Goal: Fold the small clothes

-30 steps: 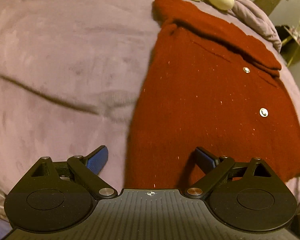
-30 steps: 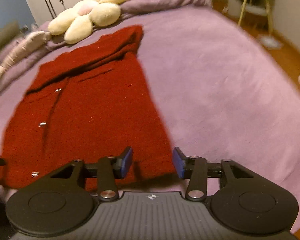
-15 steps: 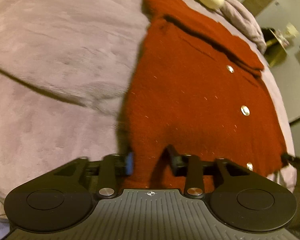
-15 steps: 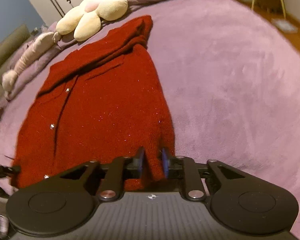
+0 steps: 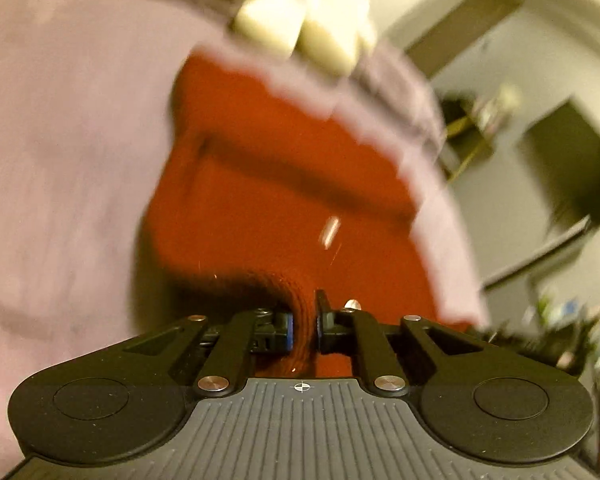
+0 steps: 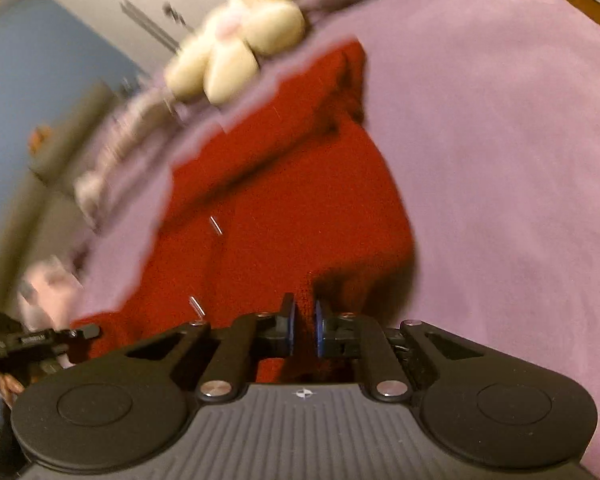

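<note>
We see the cardigan lying on the bed cover, stretching forward from both claws. Its near edge sits between the fingers of the left gripper and also between the fingers of the right gripper. Beyond the far end of the cardigan a flower-shaped cushion lies on the cover. From the right claw, the left gripper is far to the left.
</note>
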{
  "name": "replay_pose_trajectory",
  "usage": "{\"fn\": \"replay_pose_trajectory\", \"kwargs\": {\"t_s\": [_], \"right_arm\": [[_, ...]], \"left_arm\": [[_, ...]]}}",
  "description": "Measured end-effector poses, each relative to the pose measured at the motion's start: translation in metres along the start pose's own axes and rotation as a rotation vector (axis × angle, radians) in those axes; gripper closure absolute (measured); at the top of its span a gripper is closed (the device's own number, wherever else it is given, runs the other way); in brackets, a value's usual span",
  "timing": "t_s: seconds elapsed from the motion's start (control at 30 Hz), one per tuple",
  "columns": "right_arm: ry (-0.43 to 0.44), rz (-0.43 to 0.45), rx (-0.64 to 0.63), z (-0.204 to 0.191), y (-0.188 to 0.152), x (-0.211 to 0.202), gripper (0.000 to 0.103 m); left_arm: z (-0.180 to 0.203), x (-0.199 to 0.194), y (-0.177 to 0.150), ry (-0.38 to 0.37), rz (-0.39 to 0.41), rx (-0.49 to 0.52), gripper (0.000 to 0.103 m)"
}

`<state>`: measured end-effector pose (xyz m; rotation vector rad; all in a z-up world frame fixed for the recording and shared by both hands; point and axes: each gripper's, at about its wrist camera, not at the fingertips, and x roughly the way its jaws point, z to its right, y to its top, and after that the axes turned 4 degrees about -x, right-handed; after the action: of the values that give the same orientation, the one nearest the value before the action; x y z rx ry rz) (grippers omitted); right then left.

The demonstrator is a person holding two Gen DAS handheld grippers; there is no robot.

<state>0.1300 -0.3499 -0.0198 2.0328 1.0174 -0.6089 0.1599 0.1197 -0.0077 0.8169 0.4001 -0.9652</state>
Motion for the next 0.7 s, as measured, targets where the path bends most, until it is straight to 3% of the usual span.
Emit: {"fn": "replay_pose_trajectory", "kwargs": {"t_s": [0.07,0.13,0.17,0.3,0.33,0.37,0.47,0.53,0.7], "right_arm": [[0.019,0.070,0.013,-0.006,0.028,0.006,0.095],[-0.021,0.142,-0.010,-0.013,0.055,0.015,0.097],[-0.057,0.178,-0.012,-0.015,0.068,0.021,0.103],[-0.215,0.300,0.023,-0.014,0.101,0.041,0.101],[-0.264,0.313,0.016,-0.014,0.105,0.045,0.099],[-0.300,0.320,-0.027,-0.016,0.106,0.049,0.099],[-0.386,0.280,-0.201,-0.024,0.096,0.061,0.094],[-0.410,0.249,-0.253,-0.021,0.084,0.064,0.077],[-0.360,0.171,-0.330,-0.008,0.065,0.067,0.058]], "left_arm": [[0.011,0.003,0.029,0.008,0.090,0.004,0.092],[0.013,0.016,0.057,0.049,0.161,-0.024,0.092],[0.010,0.027,0.070,0.077,0.189,-0.053,0.092],[-0.004,0.065,0.096,0.230,0.225,-0.108,0.090],[-0.008,0.073,0.098,0.262,0.224,-0.112,0.084],[-0.012,0.078,0.097,0.303,0.234,-0.098,0.082],[-0.024,0.077,0.091,0.380,0.268,0.000,0.061],[-0.035,0.073,0.086,0.378,0.256,0.046,0.054],[-0.041,0.074,0.072,0.336,0.181,0.214,0.039]]}}
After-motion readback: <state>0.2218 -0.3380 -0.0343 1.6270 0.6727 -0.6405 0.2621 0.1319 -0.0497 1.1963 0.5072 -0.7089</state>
